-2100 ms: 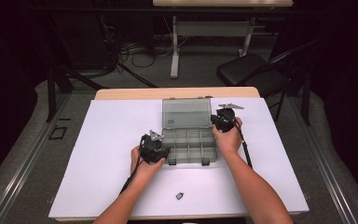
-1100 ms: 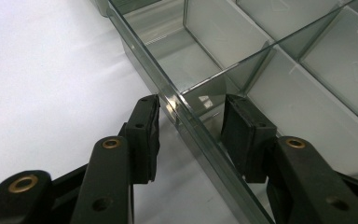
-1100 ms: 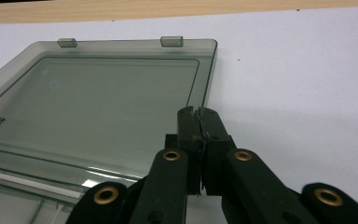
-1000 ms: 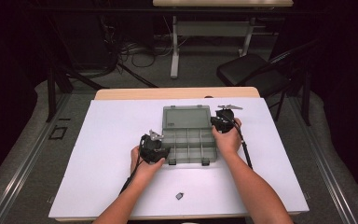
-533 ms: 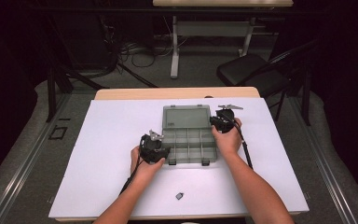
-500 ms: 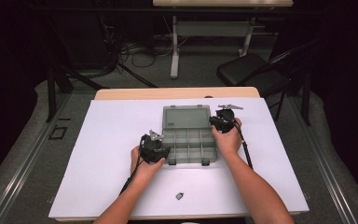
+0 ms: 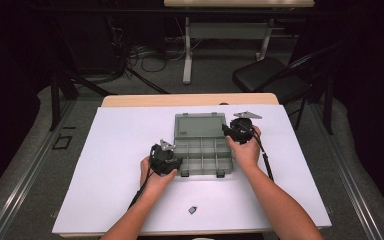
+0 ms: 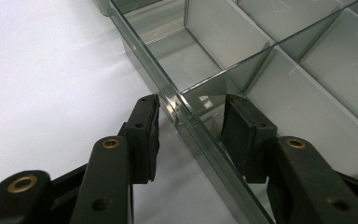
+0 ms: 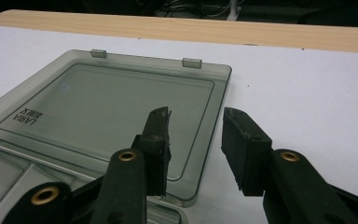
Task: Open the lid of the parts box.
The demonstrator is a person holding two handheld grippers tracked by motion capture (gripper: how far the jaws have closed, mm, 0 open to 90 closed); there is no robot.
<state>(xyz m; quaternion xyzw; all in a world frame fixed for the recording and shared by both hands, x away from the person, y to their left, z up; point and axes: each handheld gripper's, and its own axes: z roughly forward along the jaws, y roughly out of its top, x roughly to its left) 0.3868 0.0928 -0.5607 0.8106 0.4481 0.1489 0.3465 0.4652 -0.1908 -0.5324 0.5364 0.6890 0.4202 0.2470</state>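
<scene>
Clear grey organizer box (image 7: 202, 156) is sitting mid-table on the white table (image 7: 115, 145), opened flat: compartment tray near, lid (image 7: 200, 127) lying back on the far side, hinge line running left-right. Tray's long axis is running left-right; lid's two latch tabs are pointing at the far edge of the table. Left gripper (image 8: 186, 122) is sitting at the tray's near-left corner, jaws spread and straddling the clear outer wall (image 8: 168, 93), one pad outside over the table, one inside over a compartment; can't tell whether either pad is touching the wall. Right gripper (image 9: 193, 140) is hovering at the lid's right edge, jaws spread, left jaw over the lid, right jaw over bare table, the lid rim showing between them, gripping nothing. Lid is carrying black print near its left end, reading upside down from the right gripper view, two lines, looks like "LABIA XINIR" but too small to be sure. Small dark part (image 7: 192, 210) is lying near the table's near edge, well apart from the box. Open room: wide bare white surface left and right of the box, a strip of wood edge (image 7: 190, 99) showing along the far side. Black chair (image 7: 270, 80) is standing beyond the table's far-right corner.
</scene>
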